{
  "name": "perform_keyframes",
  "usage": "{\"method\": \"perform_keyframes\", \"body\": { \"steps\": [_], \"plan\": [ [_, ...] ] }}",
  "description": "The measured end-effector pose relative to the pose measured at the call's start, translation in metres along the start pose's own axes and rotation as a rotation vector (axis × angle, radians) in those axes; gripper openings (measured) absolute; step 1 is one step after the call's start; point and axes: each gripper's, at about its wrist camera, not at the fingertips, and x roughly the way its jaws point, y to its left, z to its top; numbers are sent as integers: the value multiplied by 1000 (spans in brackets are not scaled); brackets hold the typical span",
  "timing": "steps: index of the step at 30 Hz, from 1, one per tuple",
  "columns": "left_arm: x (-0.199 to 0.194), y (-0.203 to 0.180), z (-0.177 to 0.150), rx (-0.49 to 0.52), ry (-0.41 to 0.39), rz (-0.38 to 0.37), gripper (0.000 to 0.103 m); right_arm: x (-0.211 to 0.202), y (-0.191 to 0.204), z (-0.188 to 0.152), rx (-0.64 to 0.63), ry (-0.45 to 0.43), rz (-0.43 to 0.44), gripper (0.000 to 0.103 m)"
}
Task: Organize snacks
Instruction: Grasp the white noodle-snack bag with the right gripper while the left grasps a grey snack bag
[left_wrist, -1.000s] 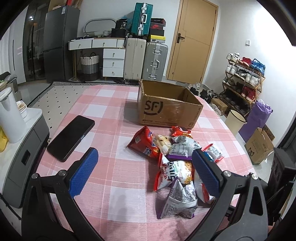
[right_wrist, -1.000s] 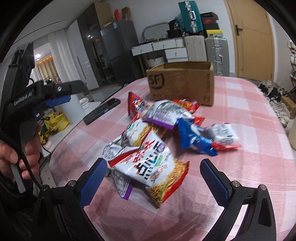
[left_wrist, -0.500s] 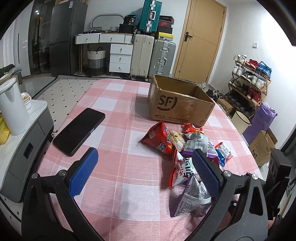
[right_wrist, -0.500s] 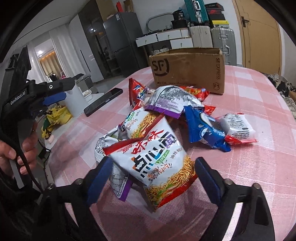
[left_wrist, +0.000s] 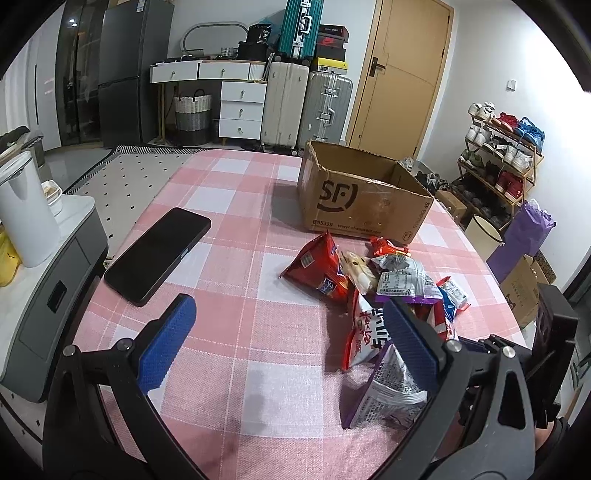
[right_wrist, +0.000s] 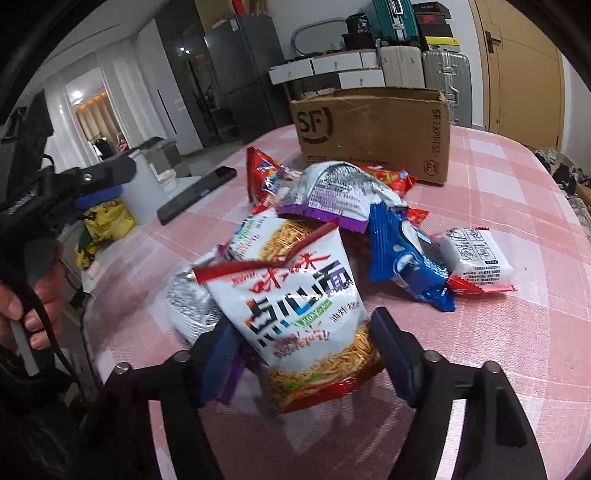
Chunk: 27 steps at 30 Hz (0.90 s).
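A pile of snack packets lies on the pink checked tablecloth (left_wrist: 236, 332) in front of an open cardboard box (left_wrist: 362, 206). My right gripper (right_wrist: 303, 332) is closing on the white and red noodle snack bag (right_wrist: 295, 295), and its blue pads touch both side edges of the bag. Behind the bag lie a silver and purple bag (right_wrist: 332, 192), a blue packet (right_wrist: 406, 258) and a small white packet (right_wrist: 476, 262). My left gripper (left_wrist: 288, 306) hangs open over the cloth left of the pile, with nothing between its fingers. A red bag (left_wrist: 317, 266) lies nearest the box.
A black phone (left_wrist: 155, 254) lies on the cloth at the left. A grey side cabinet with a white kettle (left_wrist: 26, 210) stands off the table's left edge. Suitcases, drawers and a shoe rack line the far wall. A hand holds the left gripper (right_wrist: 92, 181).
The right gripper moved forward onto the noodle snack bag and its jaws narrowed from wide open to the bag's edges. The left gripper sank slightly and stayed open.
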Motion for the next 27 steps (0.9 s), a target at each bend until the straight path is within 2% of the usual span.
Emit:
{"method": "perform_keyframes", "body": {
  "steps": [2, 10, 27],
  "plan": [
    [1, 0, 0, 2, 2, 2, 101, 1, 0, 0, -1, 3, 1, 58],
    [-1, -1, -1, 7, 0, -13, 101, -1, -4, -3, 9, -9, 18, 46],
    [-1, -9, -7, 15, 32, -50, 101, -18, -5, -5, 45, -57, 34, 45]
  ]
}}
